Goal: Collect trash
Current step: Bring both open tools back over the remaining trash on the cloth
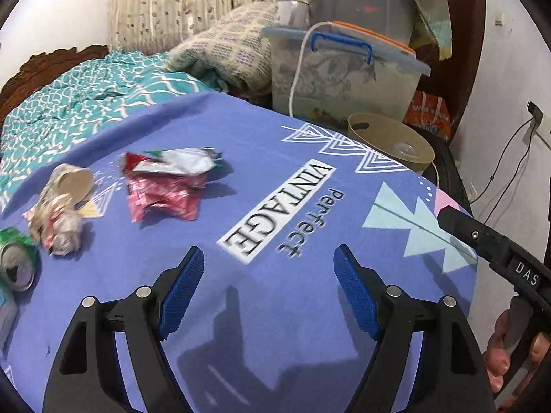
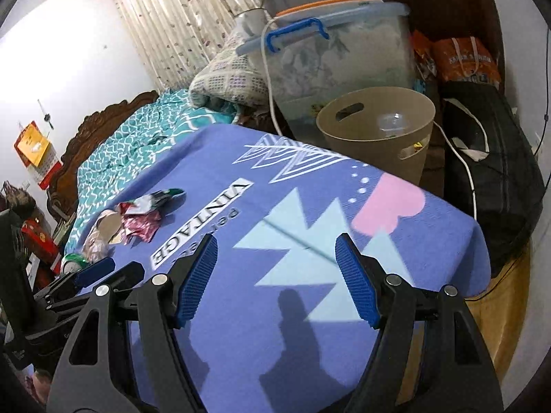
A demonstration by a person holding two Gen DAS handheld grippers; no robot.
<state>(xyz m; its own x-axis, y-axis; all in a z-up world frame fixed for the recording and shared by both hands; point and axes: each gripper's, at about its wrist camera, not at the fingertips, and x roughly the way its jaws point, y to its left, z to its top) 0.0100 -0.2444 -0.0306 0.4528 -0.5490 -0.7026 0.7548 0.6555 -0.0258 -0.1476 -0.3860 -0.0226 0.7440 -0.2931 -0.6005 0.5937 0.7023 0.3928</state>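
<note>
Trash lies on a purple printed cloth [image 1: 275,309]: a red and white crumpled wrapper [image 1: 165,186], a crushed paper cup with wadded paper [image 1: 60,206], and a green can [image 1: 17,258] at the left edge. My left gripper [image 1: 268,289] hovers open over bare cloth, right of the trash, nothing between its blue pads. My right gripper [image 2: 277,282] is open too, over the cloth's pale triangles, with the wrappers [image 2: 141,220] far to its left. A tan bin [image 2: 378,130] with a clear plastic lid inside stands beyond the cloth's far edge.
A clear storage box [image 1: 344,75] with blue handle and a white cord stands behind the bin [image 1: 389,141]. A folded blanket [image 1: 224,51] and teal bedding [image 1: 86,96] lie at the back left. A black bag [image 2: 489,172] sits at the right. The right gripper's body [image 1: 496,251] and a hand show at the left view's right edge.
</note>
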